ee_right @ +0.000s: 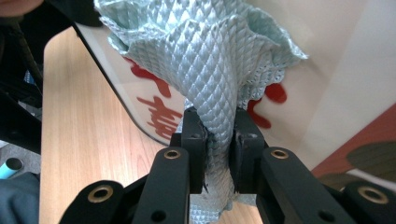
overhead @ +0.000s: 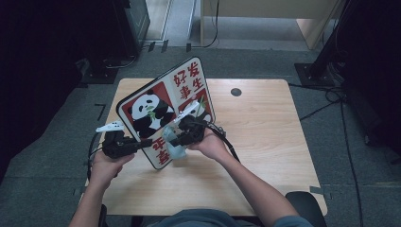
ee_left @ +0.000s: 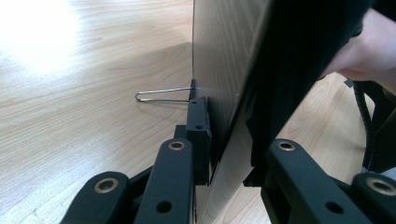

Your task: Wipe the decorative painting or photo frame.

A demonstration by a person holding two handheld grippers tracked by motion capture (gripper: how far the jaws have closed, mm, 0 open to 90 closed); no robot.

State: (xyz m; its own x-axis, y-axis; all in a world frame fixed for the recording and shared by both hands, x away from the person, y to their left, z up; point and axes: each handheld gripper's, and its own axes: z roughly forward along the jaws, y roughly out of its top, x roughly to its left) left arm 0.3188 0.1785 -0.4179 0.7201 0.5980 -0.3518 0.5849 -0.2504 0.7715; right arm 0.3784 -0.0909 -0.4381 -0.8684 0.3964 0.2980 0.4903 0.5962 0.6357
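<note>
Where the right gripper's [ee_right: 219,135] jaws meet, they are pressed together on a bunched fold of pale blue cloth [ee_right: 205,65], its quilted weave fanning out above them and lying against the printed face of the panda board [overhead: 163,109]. Close beside it in the high view, the left gripper [ee_left: 229,154] has its jaws clamped on the lower edge of that same board, one jaw on the plain back and the other on the front, so the panel stands tilted on its corner above the surface [overhead: 265,142] rather than lying flat. From the left gripper view, a thin wire stand [ee_left: 163,94] juts out from the board's back, just over the wood; whether its tip touches the surface is hard to tell from this angle. Seen from above, the board's face shows a panda on red and red characters on white, and it leans away from the person, whose two hands come in from the near edge and hold the grippers close together at the board's bottom corner. Farther out, a small dark round hole [overhead: 236,92] sits in the surface near its far edge, well apart from the board.
</note>
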